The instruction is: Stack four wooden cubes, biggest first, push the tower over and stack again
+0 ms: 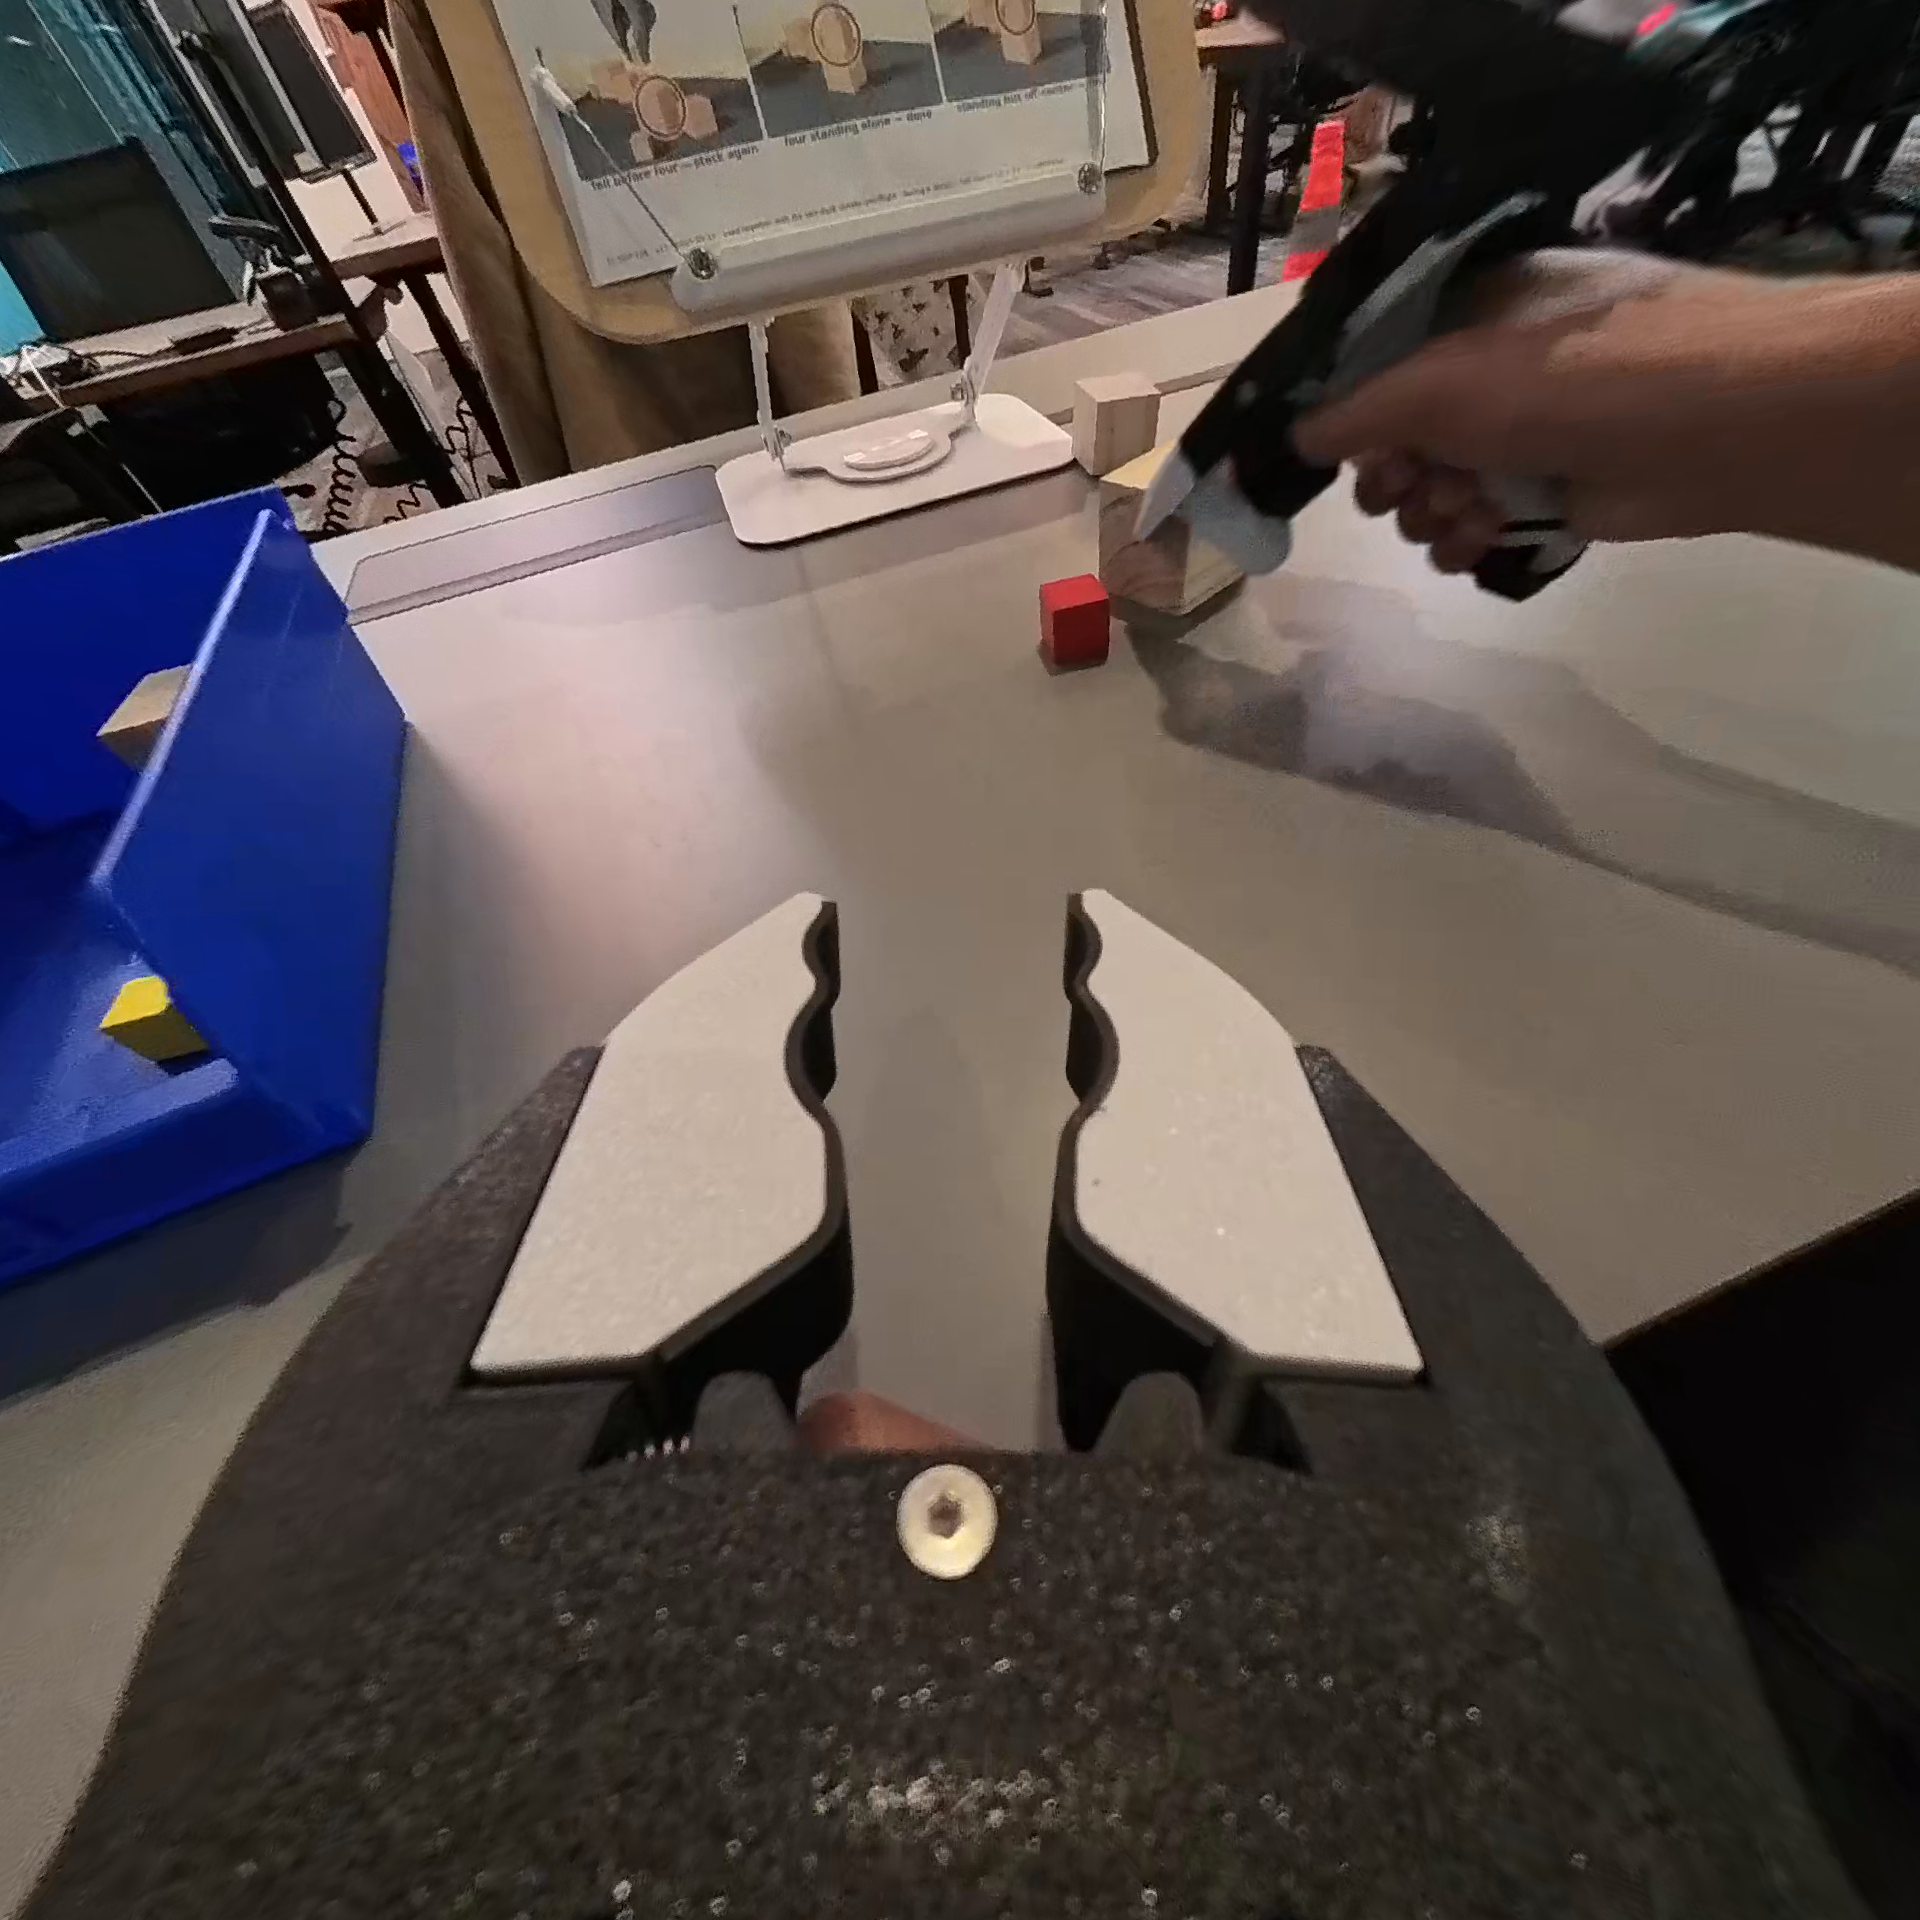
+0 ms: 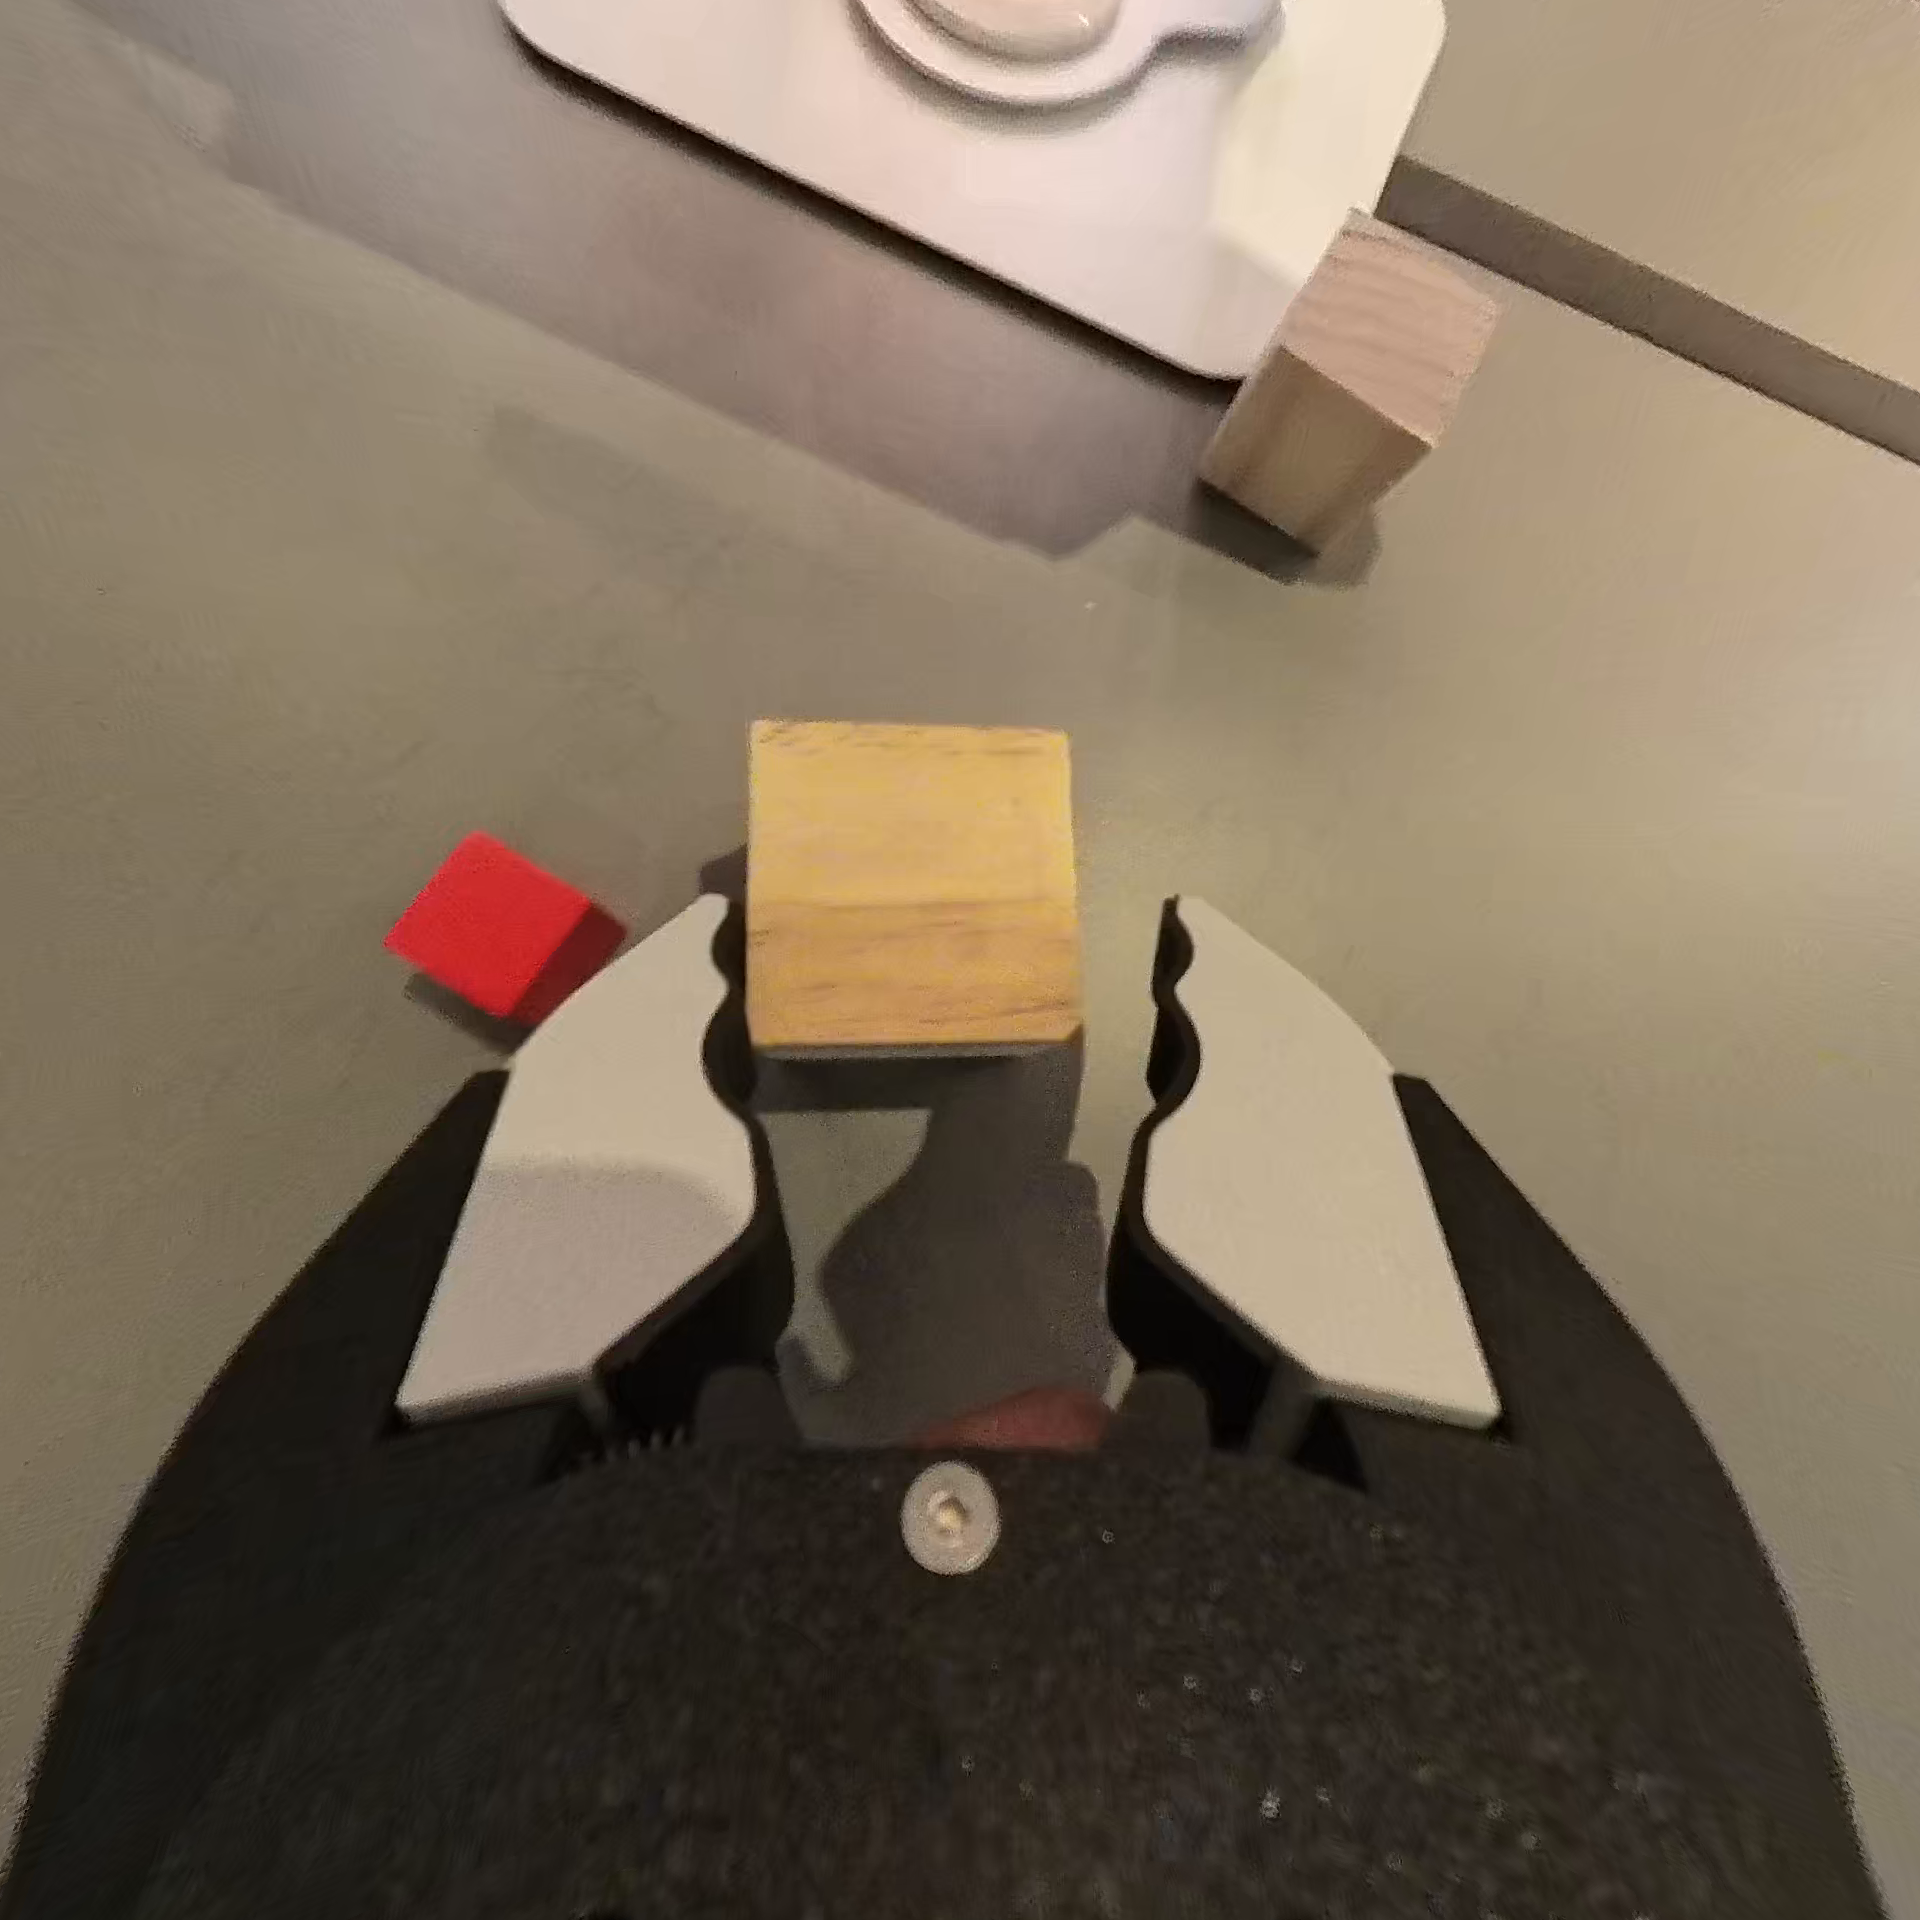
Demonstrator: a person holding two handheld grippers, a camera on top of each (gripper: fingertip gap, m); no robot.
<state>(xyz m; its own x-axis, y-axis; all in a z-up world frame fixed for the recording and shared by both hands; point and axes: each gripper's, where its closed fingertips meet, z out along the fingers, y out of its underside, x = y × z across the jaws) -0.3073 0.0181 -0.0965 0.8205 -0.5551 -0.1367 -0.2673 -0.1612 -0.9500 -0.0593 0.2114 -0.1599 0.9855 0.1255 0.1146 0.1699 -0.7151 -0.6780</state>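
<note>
A tan wooden cube [image 2: 909,883] stands on the grey table [image 2: 260,675] between the fingers of my right gripper [image 2: 945,906]. The gripper is open: its left finger touches the cube and its right finger stands a little off it. A small red cube [image 2: 488,920] lies just left of it. A pale wooden cube [image 2: 1351,384] sits farther back on the right. In the left wrist view the right gripper [image 1: 1195,520] comes down over the tan cube [image 1: 1169,582], beside the red cube [image 1: 1073,618] and in front of the pale cube [image 1: 1117,421]. My left gripper [image 1: 951,914] is open and empty above the table.
A blue bin [image 1: 249,831] at the left holds a yellow cube [image 1: 145,1018] and a tan cube [image 1: 145,717]. A white stand base [image 1: 894,468] carrying an instruction board is at the back; it also shows in the right wrist view [image 2: 1091,208]. A hand [image 1: 1610,416] holds the right gripper.
</note>
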